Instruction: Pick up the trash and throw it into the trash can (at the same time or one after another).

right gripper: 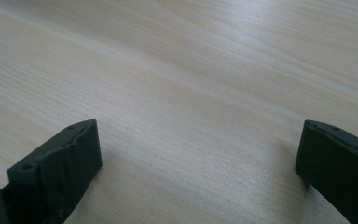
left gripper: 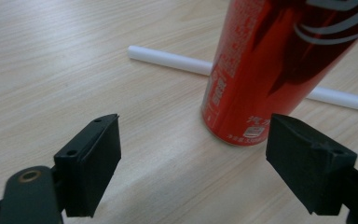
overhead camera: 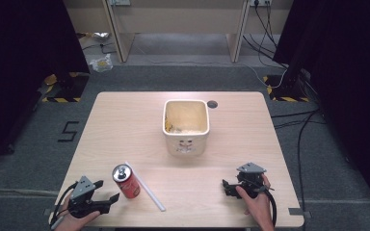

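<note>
Pale wood-grain table, set on grey carpet between dark curtains, is the work surface; cables and hazard-striped feet are noted on the floor beyond it.

A red soda can stands upright near the front edge, at about 7 o'clock from the table's middle. In the left gripper view the can is seen just ahead of the open jaws, offset toward the right-hand one, not yet between them and apparently untouched. A white straw lies flat just beside the can, running from 11 to 5 o'clock on its right side; in the left gripper view the straw passes behind the can's base.

The left gripper is held at the can's 8 o'clock, jaws apart. The right gripper rests at the table's 5 o'clock, well apart from the can, jaws spread wide over bare wood and holding nothing.

A cream square bin stands at the table's centre, a dark hole at its 1 o'clock.

Risks assessed:
- The off-centre approach could let one jaw strike the can first and tip it, the can being tall and narrow.
- A toppled can could roll toward the near edge.
- A low grip might shift or trap the straw.
</note>
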Tool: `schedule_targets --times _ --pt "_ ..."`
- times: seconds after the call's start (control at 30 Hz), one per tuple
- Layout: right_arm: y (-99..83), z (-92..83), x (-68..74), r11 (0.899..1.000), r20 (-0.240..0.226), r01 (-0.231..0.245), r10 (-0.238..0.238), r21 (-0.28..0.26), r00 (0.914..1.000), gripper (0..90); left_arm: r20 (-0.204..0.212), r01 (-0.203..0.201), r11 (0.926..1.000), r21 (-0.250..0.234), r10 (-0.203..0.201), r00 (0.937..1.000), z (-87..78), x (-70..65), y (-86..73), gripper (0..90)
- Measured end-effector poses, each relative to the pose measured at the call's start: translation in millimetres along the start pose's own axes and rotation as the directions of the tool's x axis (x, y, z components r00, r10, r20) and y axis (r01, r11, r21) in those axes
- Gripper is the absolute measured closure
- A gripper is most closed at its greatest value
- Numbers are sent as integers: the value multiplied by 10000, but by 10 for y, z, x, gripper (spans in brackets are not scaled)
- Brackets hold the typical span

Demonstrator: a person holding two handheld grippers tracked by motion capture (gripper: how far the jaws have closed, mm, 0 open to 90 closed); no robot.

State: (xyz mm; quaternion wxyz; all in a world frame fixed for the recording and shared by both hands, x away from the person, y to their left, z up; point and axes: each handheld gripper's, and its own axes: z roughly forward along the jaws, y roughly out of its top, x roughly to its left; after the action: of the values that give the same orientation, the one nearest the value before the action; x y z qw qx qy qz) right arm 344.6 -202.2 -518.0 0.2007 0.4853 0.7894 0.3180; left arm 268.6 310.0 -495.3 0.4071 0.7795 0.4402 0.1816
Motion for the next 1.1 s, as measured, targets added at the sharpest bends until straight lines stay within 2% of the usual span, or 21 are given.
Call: schedule_targets --times 0.13,0.43,0.77,1.1 --pt "0 0 -1 10000 -1 13 -13 -5 10000 5 272 -81 9999 -119 84 9996 -6 -62 25 170" --pt "0 0 0 10000 -1 -1 1 -1 10000 5 443 -160 9992 -374 177 9989 15 -119 70 162" --pt "0 1 -1 10000 -2 13 -13 -8 10000 4 976 -218 9975 -669 283 9948 42 -180 148 161" --pt "0 1 -1 10000 -1 16 -16 -7 10000 4 1212 -308 9959 -848 410 9918 123 -228 247 160"
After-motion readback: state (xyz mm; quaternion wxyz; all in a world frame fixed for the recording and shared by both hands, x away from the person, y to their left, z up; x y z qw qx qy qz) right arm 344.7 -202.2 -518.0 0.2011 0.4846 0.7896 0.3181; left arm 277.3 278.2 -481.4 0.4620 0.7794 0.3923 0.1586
